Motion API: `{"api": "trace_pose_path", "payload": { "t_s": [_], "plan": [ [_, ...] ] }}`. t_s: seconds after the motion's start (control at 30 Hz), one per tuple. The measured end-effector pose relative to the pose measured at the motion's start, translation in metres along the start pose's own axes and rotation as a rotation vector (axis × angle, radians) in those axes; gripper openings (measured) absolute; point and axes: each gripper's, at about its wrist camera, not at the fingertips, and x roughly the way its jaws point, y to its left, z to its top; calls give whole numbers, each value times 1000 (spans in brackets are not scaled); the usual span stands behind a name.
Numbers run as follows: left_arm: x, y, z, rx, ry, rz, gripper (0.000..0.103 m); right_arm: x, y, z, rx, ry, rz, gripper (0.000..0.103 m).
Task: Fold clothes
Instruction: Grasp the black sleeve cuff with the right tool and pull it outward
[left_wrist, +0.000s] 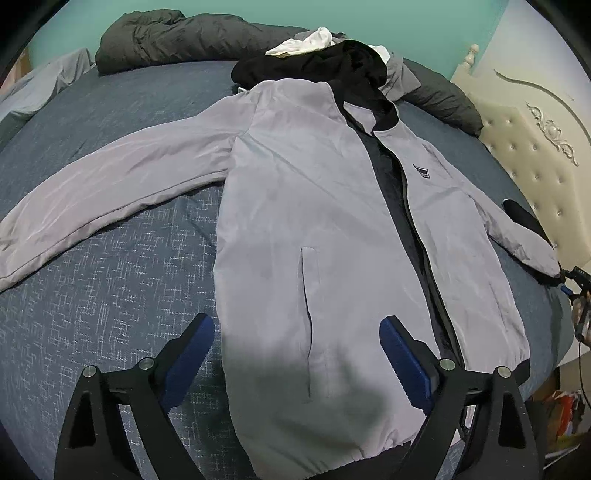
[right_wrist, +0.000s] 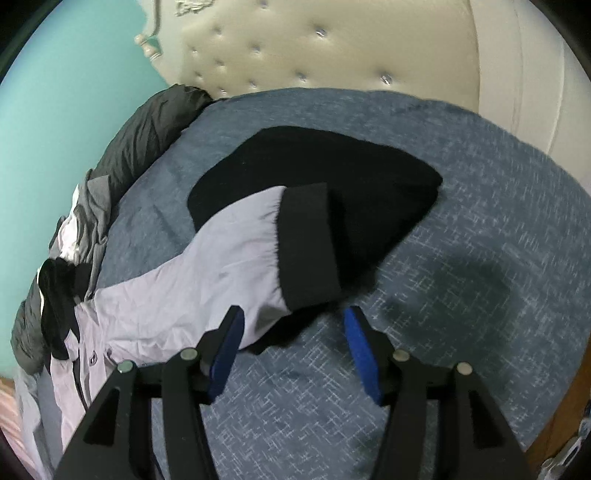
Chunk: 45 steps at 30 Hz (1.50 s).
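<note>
A light grey zip jacket (left_wrist: 314, 221) with a black hood (left_wrist: 351, 74) lies face up and unzipped on the blue bedspread (left_wrist: 92, 295). One sleeve (left_wrist: 110, 192) is spread out to the left. My left gripper (left_wrist: 297, 332) hovers open over the jacket's lower front; one finger is above the bedspread, the other above the fabric, and nothing is gripped. The right wrist view shows the other sleeve (right_wrist: 207, 269) with its black cuff (right_wrist: 310, 247) resting on a black garment (right_wrist: 332, 166). My right gripper (right_wrist: 293, 326) is open just short of the cuff, with the sleeve's edge between its fingers but not pinched.
A dark quilted coat (left_wrist: 166, 40) and a white garment (left_wrist: 306, 42) are piled at the bed's far edge by the teal wall. A cream tufted headboard (left_wrist: 535, 147) bounds the right side. Bare bedspread (right_wrist: 461, 295) lies right of the cuff.
</note>
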Motion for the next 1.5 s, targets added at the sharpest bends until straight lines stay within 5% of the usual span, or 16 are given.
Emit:
{"api": "trace_pose_path", "payload": {
  "t_s": [0.27,0.37,0.57,0.63,0.9,1.17,1.5],
  "plan": [
    [-8,-7,3,33,-1,22,94,16,-10,5,57,-8,59,58],
    [-9,-10,4,45,-1,24,94,13,-6,7,30,-60,21,58],
    [-7,-17,5,56,2,17,94,4,11,4,-81,-98,-41,39],
    [-6,-18,5,57,5,11,94,-1,17,2,-109,-112,-80,20],
    [-11,-18,1,55,0,-2,94,-23,47,1,-236,-178,-125,10],
    [-29,-9,5,38,-31,-14,94,-62,131,-8,-417,-268,46,7],
    [-51,-4,3,37,-66,-45,94,-117,300,-70,-647,-271,389,6]
  ]
}}
